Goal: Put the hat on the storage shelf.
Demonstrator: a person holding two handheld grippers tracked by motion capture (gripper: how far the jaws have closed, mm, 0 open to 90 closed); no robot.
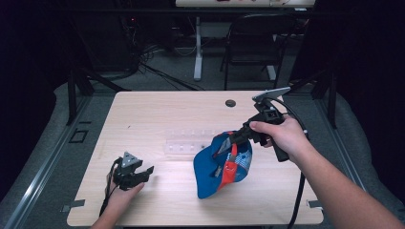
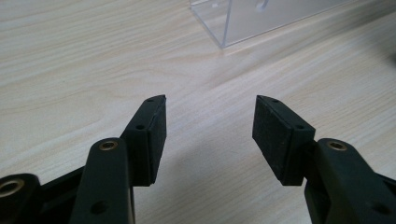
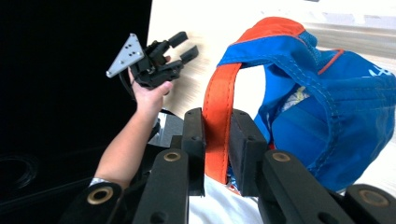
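Note:
A blue cap (image 1: 220,167) with an orange strap and orange trim hangs over the middle of the wooden table (image 1: 157,109), its brim pointing down. My right gripper (image 1: 237,135) is shut on the cap's orange strap (image 3: 217,126) and holds the cap (image 3: 322,121) up off the table. My left gripper (image 1: 145,172) stands open near the table's front left, low over the wood, with nothing between its pads (image 2: 156,135). The left gripper (image 3: 184,46) is also seen in the right gripper view, well apart from the cap.
A clear plastic stand (image 1: 188,141) lies on the table behind the cap, its corner (image 2: 224,28) ahead of my left gripper. A small dark round spot (image 1: 230,103) sits near the table's far edge. Chairs and cables stand on the floor beyond.

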